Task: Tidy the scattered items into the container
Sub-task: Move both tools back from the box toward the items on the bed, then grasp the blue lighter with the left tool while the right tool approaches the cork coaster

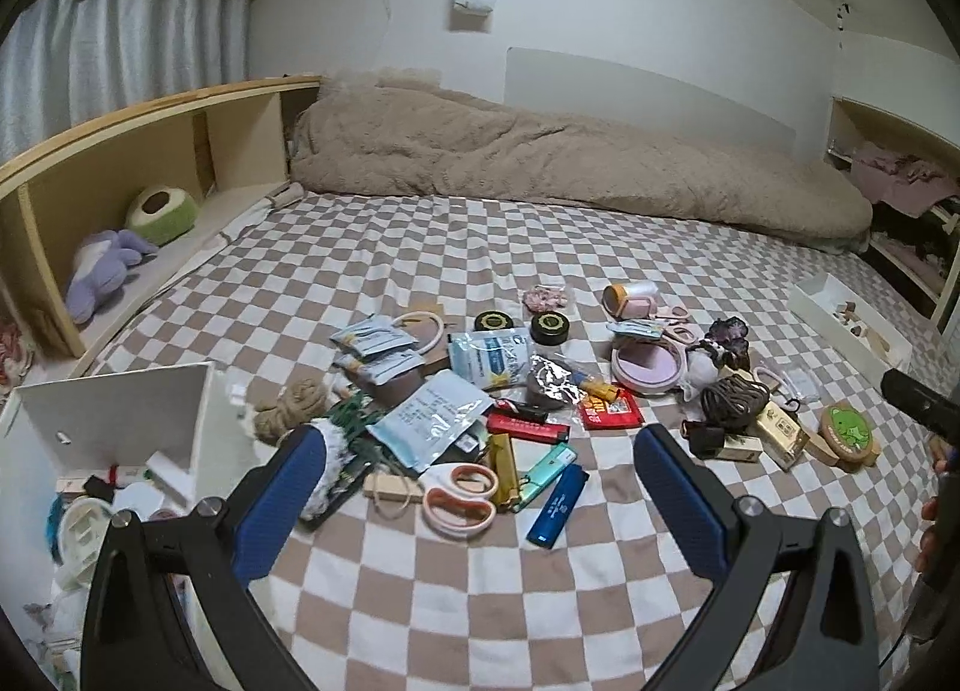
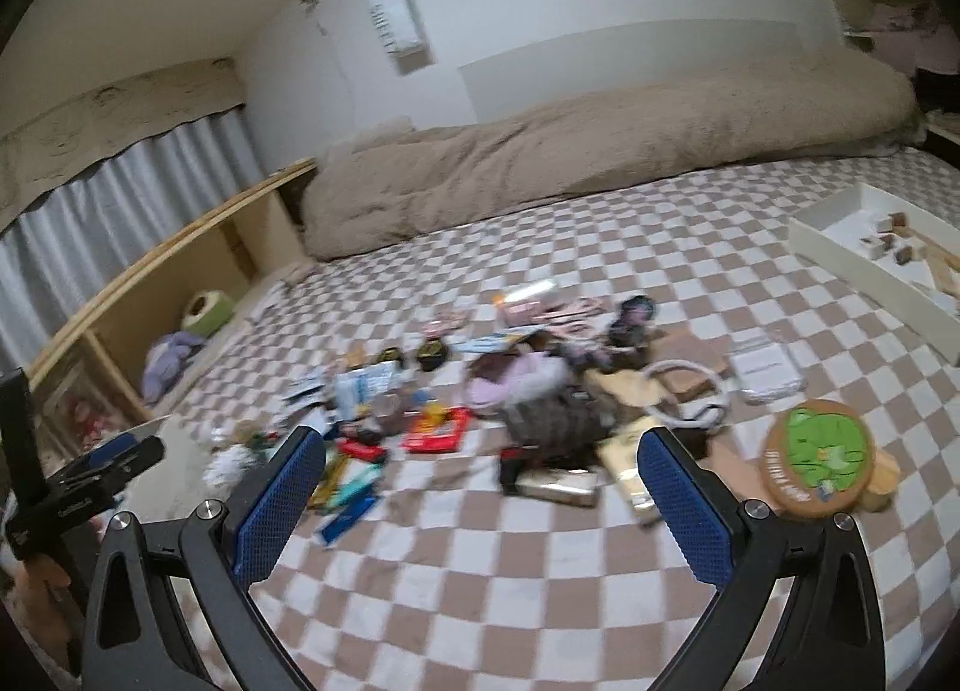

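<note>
At my far left sits a white container [image 1: 120, 421], already holding a jumble of small things, its tall wall just beside the clutter on the checkered bedspread [image 1: 480, 589]. My left gripper [image 1: 480, 451] hangs above the near edge of the pile with its blue pads spread wide and nothing between them. Just past my left pad lie a knot of beige rope [image 1: 294, 400] and a green circuit board [image 1: 354, 433]. Between my pads I see a pair of pink-handled scissors [image 1: 459, 496], a yellow bar [image 1: 503, 469], a mint lighter [image 1: 549, 466] and a blue lighter [image 1: 558, 505], lying side by side and touching. Behind them are a pale blue pouch [image 1: 429, 421], a red packet [image 1: 609, 412] and two black round tins [image 1: 549, 326].

Further right come a pink round case [image 1: 645, 364], a coil of dark cord [image 1: 735, 397], and a round wooden disc with a green frog [image 1: 846, 430].

My right gripper [image 2: 480, 460] is also spread open and empty, hovering over the right half of the pile; that view is blurred. There the frog disc lies just right of my right pad. A long white tray [image 2: 864, 265] with a few small blocks sits well apart at the far right.
</note>
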The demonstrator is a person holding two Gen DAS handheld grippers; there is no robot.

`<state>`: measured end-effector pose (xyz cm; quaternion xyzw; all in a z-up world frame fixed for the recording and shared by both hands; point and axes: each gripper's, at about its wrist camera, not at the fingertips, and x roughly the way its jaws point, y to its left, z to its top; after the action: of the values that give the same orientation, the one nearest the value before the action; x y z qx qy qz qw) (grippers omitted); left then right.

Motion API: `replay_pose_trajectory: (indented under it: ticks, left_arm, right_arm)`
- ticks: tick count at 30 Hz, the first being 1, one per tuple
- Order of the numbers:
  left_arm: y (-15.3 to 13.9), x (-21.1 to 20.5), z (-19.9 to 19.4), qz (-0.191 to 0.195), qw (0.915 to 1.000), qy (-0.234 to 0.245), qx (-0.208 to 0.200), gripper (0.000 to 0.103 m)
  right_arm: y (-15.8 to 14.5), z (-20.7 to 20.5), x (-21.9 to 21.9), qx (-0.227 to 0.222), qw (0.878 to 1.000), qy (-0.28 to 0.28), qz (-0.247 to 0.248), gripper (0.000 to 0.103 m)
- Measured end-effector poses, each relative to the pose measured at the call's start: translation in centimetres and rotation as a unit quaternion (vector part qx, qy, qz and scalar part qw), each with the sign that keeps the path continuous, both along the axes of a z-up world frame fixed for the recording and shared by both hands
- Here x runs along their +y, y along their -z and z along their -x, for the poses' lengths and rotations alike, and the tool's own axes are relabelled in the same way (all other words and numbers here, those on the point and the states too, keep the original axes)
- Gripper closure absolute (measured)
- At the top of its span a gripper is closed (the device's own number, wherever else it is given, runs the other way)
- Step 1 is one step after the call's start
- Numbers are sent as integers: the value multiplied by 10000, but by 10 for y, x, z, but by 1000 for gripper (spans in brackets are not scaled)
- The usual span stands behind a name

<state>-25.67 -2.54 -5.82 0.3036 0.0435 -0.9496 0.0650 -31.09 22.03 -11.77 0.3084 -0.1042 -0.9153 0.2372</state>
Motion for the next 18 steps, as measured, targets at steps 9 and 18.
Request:
replay_pose_trajectory:
  ticks: [9,18]
  left_arm:
    - [39,6,27,74,9995,188,-240,0]
    - [73,1,34,200,9980,293,-520,0]
  right_arm:
    - [35,29,50,-346,9964,759,-153,0]
    - [63,44,102,-598,9849,1618,-163,0]
